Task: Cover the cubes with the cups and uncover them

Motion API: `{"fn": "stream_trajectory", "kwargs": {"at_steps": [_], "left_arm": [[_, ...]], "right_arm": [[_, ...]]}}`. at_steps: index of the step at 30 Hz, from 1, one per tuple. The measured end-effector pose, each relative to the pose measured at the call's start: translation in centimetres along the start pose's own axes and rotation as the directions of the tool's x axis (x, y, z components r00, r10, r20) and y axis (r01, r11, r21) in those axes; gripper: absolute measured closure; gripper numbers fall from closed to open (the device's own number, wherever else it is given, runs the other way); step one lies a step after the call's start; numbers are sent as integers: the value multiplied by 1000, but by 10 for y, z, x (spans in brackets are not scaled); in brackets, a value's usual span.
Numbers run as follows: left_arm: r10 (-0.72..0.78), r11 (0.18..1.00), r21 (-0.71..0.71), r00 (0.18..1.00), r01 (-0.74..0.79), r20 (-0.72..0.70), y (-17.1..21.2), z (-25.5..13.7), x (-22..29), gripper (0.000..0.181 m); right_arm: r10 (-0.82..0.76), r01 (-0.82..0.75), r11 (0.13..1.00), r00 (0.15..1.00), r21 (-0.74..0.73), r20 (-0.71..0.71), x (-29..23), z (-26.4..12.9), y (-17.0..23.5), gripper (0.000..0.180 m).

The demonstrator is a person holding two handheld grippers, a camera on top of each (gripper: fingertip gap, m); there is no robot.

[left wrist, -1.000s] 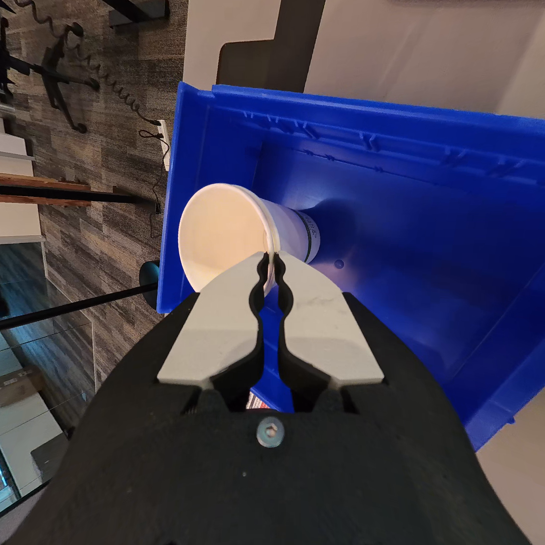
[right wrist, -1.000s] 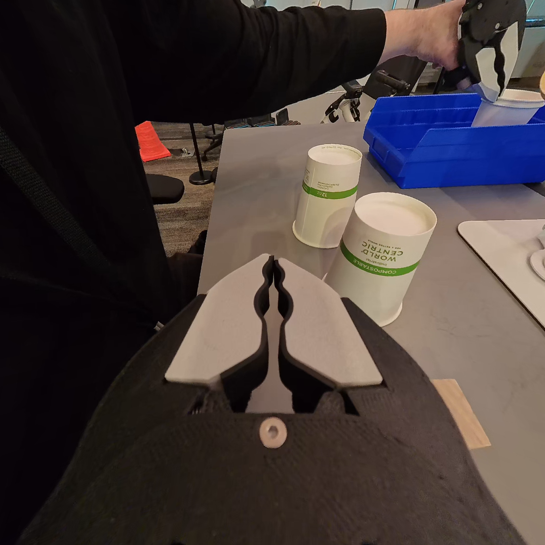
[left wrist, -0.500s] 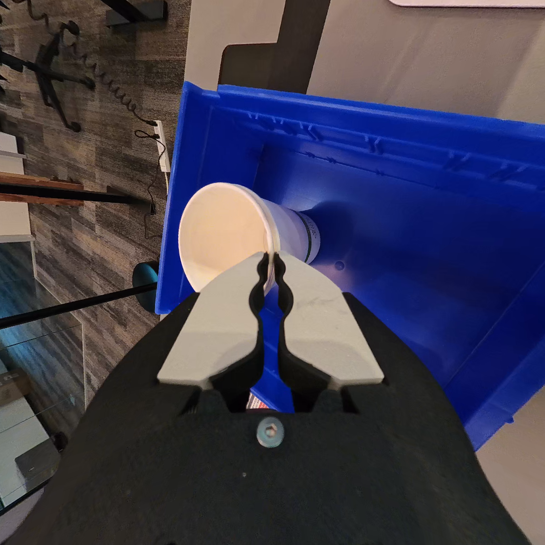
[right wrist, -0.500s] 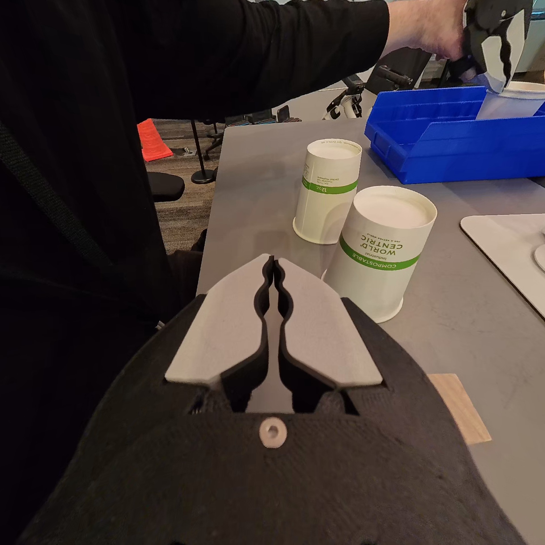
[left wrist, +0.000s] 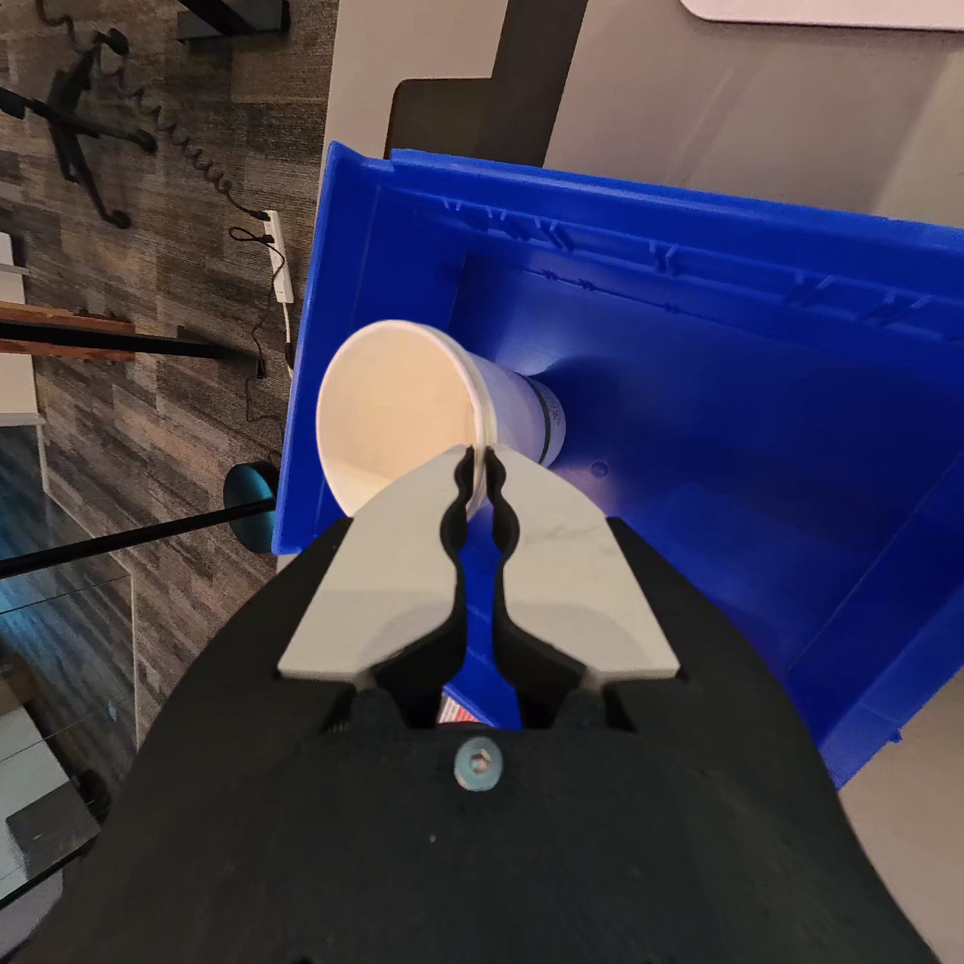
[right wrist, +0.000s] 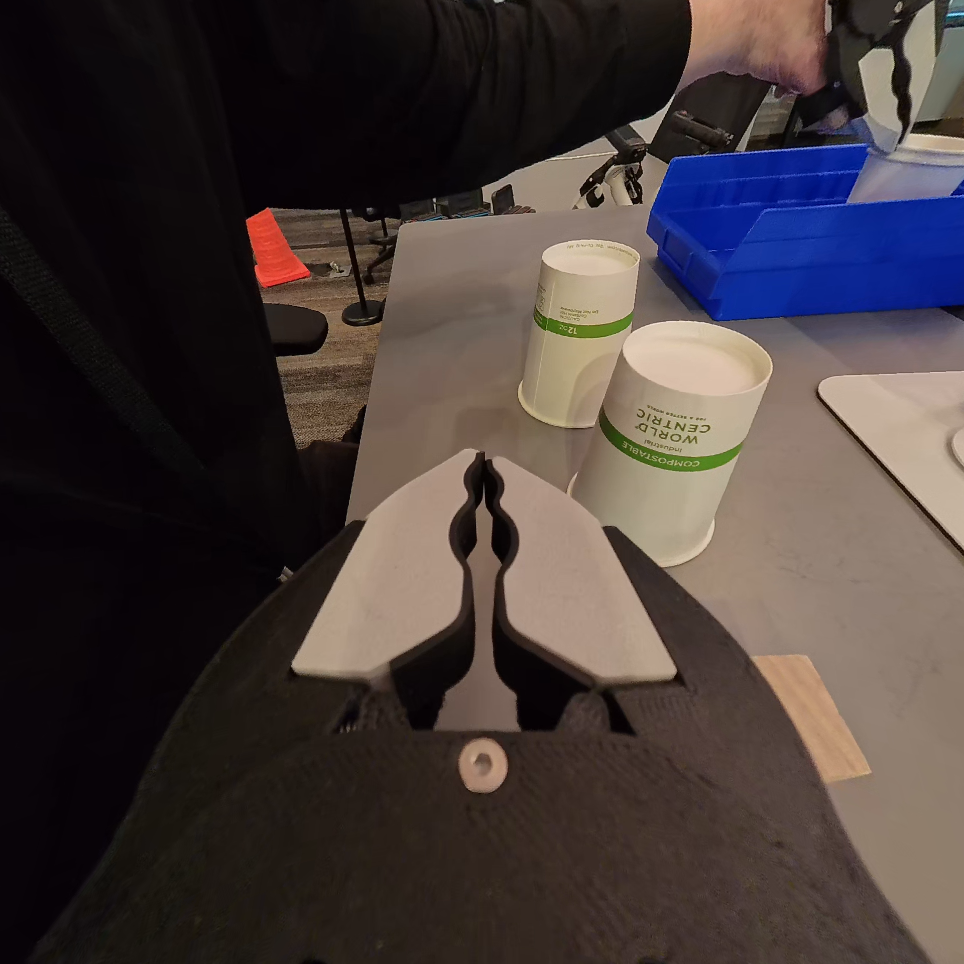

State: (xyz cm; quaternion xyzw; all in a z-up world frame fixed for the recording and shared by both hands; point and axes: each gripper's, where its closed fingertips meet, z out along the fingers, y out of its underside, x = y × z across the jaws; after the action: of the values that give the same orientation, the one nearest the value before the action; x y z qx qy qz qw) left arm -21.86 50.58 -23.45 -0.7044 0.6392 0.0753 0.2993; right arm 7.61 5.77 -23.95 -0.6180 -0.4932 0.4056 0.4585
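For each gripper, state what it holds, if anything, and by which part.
The left gripper holds a white paper cup by its rim, one finger inside, one outside, over the blue bin. The right gripper is shut, holding nothing.

No cubes in sight; whatever's under the two upturned white paper cups (right wrist: pixel 576 334) (right wrist: pixel 673 443) near the bench's left edge is hidden. Blue plastic bin (right wrist: pixel 803 250) gets cropped off right.

Showing grey-brown patterned carpet (left wrist: pixel 130 261) underfoot, with a coiled black cable (left wrist: pixel 182 130) trailing toward a white power strip (left wrist: pixel 279 261). Standing at far left: an orange cone (right wrist: pixel 274 250) and a black round-based stand (right wrist: pixel 360 292).
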Motion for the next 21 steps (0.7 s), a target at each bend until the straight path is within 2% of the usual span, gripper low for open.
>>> {"fn": "stream_trajectory", "kwargs": {"at_steps": [6, 17, 21], "left_arm": [[4, 1000, -6, 1000, -4, -7, -2, 1, 1, 178], [15, 1000, 26, 993, -18, 120, -13, -18, -13, 178], [47, 999, -6, 986, -46, 161, -13, -23, -11, 178]], "right_arm": [[5, -5, 1000, 1000, -2, 5, 1, 0, 2, 180], [0, 0, 1000, 1000, 1, 11, -1, -2, 1, 180], [-8, 8, 1000, 1000, 2, 13, -3, -3, 0, 180]]}}
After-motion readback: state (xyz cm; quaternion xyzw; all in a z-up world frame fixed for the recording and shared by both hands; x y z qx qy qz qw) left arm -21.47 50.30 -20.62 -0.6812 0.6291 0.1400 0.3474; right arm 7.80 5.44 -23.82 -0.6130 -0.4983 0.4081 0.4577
